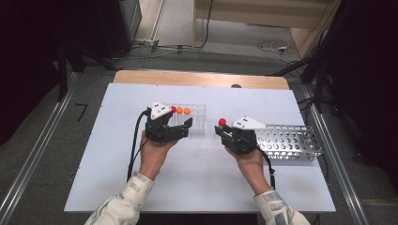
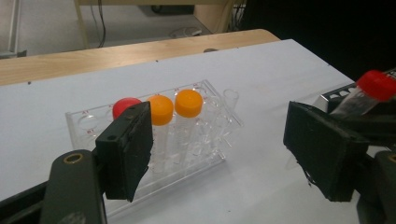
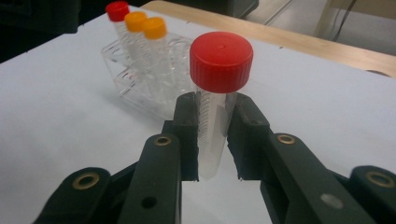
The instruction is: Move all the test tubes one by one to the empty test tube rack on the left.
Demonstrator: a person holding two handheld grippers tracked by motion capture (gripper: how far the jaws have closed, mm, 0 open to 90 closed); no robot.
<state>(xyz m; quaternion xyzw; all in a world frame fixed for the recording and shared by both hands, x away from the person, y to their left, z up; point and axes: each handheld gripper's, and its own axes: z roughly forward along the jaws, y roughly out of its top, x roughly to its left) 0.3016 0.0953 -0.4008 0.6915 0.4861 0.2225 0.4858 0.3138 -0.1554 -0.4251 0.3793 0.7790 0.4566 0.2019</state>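
White table point(image 1: 197, 187); right hand-held gripper point(image 3: 212, 140) clamps red-capped tube point(image 3: 215, 88); left hand-held gripper point(image 2: 219, 154) wide.

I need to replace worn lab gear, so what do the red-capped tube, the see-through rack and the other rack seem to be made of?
The red-capped tube looks like clear plastic, slightly frosted, under a ribbed, matte red plastic cap. The see-through rack looks like glossy clear acrylic, judging by its bright edges; glass cannot be ruled out. The other rack seems to be metal: grey, shiny and perforated with rows of holes.
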